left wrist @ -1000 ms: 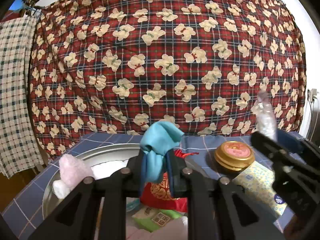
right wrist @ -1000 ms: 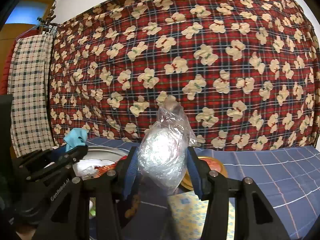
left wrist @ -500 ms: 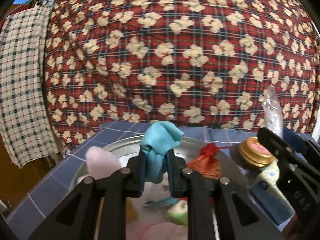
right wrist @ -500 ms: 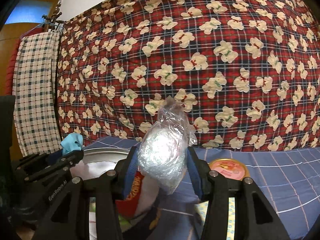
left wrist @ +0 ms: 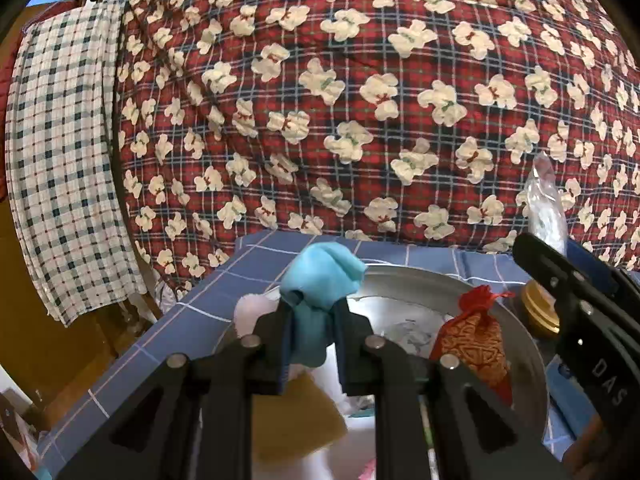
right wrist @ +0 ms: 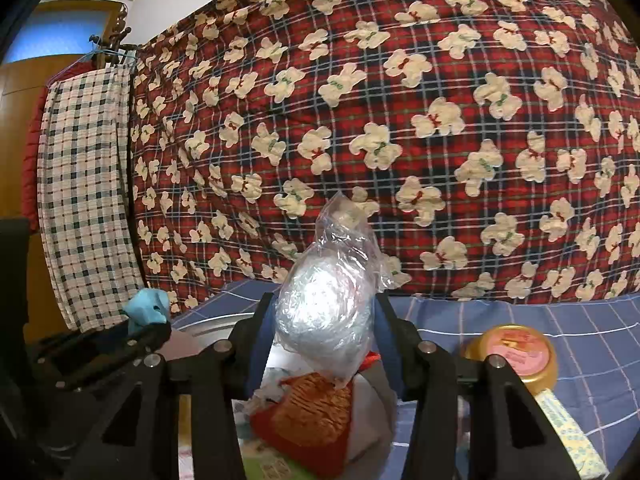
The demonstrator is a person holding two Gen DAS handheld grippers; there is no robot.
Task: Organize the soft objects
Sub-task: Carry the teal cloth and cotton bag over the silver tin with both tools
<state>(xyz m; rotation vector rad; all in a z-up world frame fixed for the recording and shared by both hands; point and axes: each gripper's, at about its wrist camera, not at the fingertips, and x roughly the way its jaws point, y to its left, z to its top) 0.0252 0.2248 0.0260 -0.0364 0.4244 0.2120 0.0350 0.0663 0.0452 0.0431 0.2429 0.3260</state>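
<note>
Here, the only clear writing is the white letters "DAS" on the black frame of the right gripper (left wrist: 560, 252), seen at the right edge of the left wrist view; print on a green packet under the grippers is too blurred to read.

At far left a white and dark green checked cloth (left wrist: 64, 160) hangs beside a red plaid quilt printed with cream bears (left wrist: 360, 100). The left gripper (left wrist: 314, 320) is level and tilted slightly downward, its jaws clamped on a crumpled light blue soft cloth (left wrist: 320, 276) whose long axis stands upright, bunched above the fingertips. It is held above the left part of a round silver metal basin (left wrist: 420, 280) on a blue grid-lined tablecloth (left wrist: 200, 300).

In the basin lies a red and gold drawstring pouch (left wrist: 476, 340), neck pointing up and away.

The right gripper (right wrist: 324, 320) points nearly level, jaws pressing a crinkled clear plastic bag wadded into a ball (right wrist: 324, 308), its twisted neck rising upward, above the basin's right side. A round gold tin with a pink lid (right wrist: 516, 352) sits on the tablecloth at right.
</note>
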